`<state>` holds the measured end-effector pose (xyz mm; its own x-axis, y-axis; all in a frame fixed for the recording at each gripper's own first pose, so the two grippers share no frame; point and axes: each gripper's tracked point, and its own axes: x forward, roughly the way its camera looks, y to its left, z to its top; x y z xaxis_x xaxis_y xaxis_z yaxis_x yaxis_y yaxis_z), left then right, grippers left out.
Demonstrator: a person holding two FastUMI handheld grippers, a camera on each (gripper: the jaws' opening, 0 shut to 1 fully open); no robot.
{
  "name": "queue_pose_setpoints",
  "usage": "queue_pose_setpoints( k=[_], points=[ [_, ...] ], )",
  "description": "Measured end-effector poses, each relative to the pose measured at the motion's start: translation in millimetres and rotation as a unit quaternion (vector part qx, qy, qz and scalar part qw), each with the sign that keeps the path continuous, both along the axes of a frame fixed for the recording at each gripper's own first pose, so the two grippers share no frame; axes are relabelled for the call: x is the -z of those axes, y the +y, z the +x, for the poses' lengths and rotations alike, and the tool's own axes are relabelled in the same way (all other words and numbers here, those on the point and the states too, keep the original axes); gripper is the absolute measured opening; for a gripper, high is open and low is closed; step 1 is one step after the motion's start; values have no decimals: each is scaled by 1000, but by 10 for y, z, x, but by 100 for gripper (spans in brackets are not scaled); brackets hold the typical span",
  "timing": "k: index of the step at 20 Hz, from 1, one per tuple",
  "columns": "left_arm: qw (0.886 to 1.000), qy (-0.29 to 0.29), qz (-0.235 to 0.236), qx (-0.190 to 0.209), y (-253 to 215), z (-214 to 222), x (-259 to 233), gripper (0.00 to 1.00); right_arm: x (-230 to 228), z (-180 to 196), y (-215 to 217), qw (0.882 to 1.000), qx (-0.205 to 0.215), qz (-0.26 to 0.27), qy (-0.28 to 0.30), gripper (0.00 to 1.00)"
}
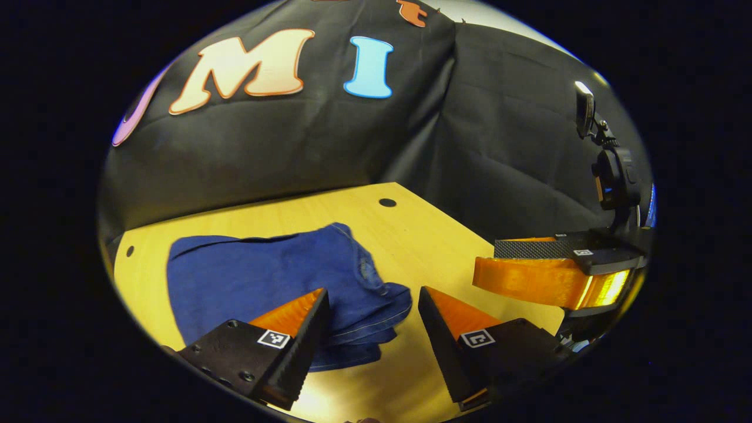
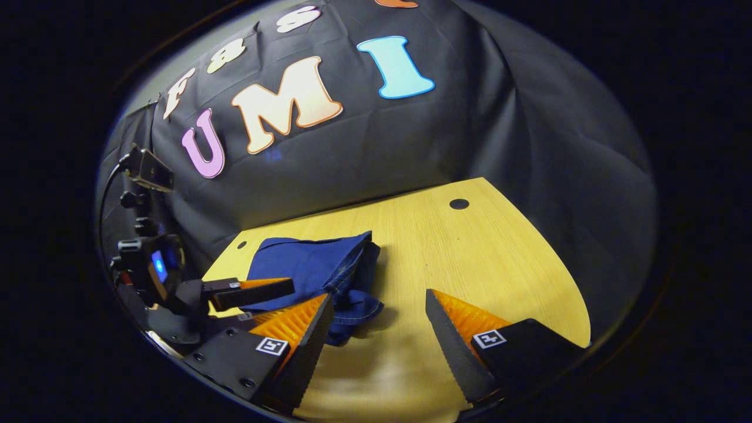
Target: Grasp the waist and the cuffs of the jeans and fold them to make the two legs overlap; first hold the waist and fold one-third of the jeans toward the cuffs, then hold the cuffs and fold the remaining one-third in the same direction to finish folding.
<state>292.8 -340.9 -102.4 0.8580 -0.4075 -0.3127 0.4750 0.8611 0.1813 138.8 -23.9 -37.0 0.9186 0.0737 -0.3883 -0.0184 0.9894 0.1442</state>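
Left gripper: fingers spread wide, nothing between them; hovering above the near edge of the jeans, one finger overlapping the cloth in the picture, contact not certain.
Right gripper: fingers likewise parted and empty, poised over bare table just off the jeans' near right corner; seen again in the left gripper view at the right, side-on, held off the cloth.
Jeans: dark blue, lying on the table as a compact stack of layers, several stitched edges showing at the near right end — legs apparently overlapped and at least one fold made.
Jeans, right gripper view: bundle at the left half of the table, thick folded edge toward the right.
Table: pale wood, two small dark holes near the far edge; right half bare.
Why so held: both grippers released and drawn clear — probably either to re-grasp an end or because folding is nearly done.
Stage, as a judgement: late; which end is waist or cuffs cannot be told.
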Motion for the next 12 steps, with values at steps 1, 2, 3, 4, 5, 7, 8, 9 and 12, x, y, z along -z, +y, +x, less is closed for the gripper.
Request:
queue_pose_setpoints(
  k=[1,2,3,4,5,7,8,9,12],
  points=[
    [1000,-5,-7,-7,160,-51,-103,88,-23,-29,88,1000,2,-4,-4,98],
    [1000,-6,-8,-19,360,-125,-166,88,-56,-40,192,1000,3,-5,-8,98],
    [999,-11,-6,-34,584,-167,-267,88,-96,-68,320,1000,1,-3,-13,98],
    [999,-18,-6,-50,818,-207,-363,88,-132,-81,458,1000,-2,-2,-17,98],
    [998,-23,-6,-66,1042,-250,-448,88,-142,-101,584,1000,-5,-2,-19,98],
    [995,-28,-17,-95,1437,-337,-563,88,-179,-132,823,1000,-13,-2,-24,98],
    [993,-30,-24,-109,1610,-356,-593,89,-193,-134,922,1000,-16,-2,-26,98],
    [992,-29,-29,-122,1765,-365,-598,89,-206,-145,994,999,-17,-2,-29,98],
    [987,-25,-49,-151,2036,-441,-598,89,-232,-185,1171,999,-16,-4,-33,98]
  ],
)
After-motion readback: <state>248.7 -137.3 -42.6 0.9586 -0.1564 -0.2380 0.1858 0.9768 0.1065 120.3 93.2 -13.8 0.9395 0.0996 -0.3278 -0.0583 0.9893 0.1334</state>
